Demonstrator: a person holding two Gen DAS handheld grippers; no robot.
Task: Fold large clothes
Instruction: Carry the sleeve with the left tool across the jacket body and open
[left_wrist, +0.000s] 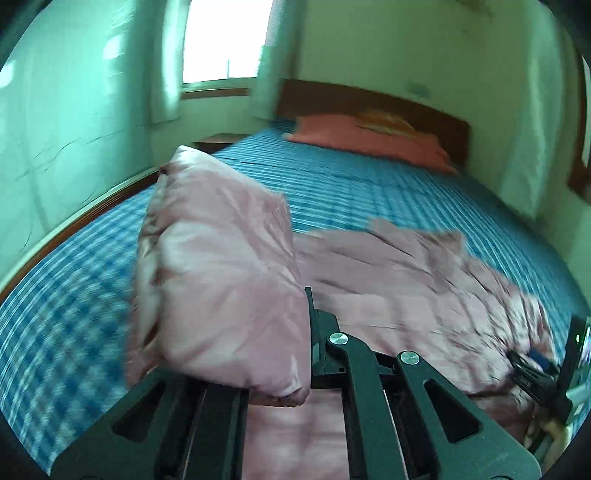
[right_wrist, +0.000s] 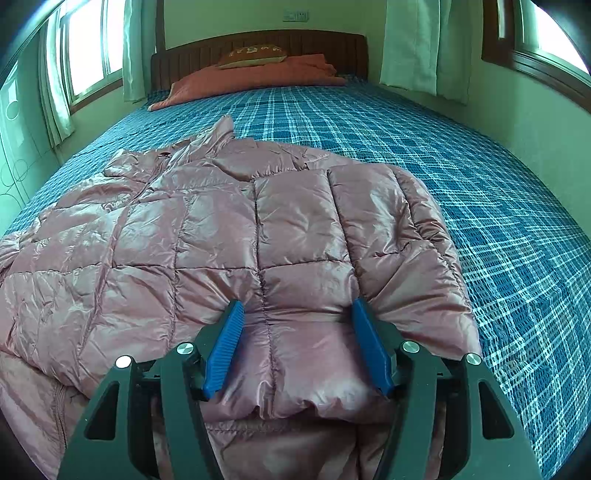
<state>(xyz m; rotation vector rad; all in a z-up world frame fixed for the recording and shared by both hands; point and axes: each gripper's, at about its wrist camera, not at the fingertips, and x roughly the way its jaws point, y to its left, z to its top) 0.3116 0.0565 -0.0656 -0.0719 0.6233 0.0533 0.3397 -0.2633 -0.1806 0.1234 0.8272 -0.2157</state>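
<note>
1. Your left tongs (left_wrist: 310, 332) are clamped shut on a lifted flap of the pink puffer jacket (right_wrist: 229, 236), most likely a sleeve. It stands up in front of the left camera and hides the fingertips.
2. Your right tongs (right_wrist: 297, 345) stand part open, their blue pads (right_wrist: 225, 347) pressing a puffy hem panel at the near edge of the bed (right_wrist: 498, 206). The jacket lies spread over the bed's near half.
3. The shiny fabric is slippery: a fast swing could pull the flap free of the left tongs.
4. If the right tongs give, the whole jacket may drag instead of folding.
5. There is open bed to the right and ahead up to the orange pillow (right_wrist: 255, 79). The left wall (left_wrist: 74, 129) runs close along the bed.
</note>
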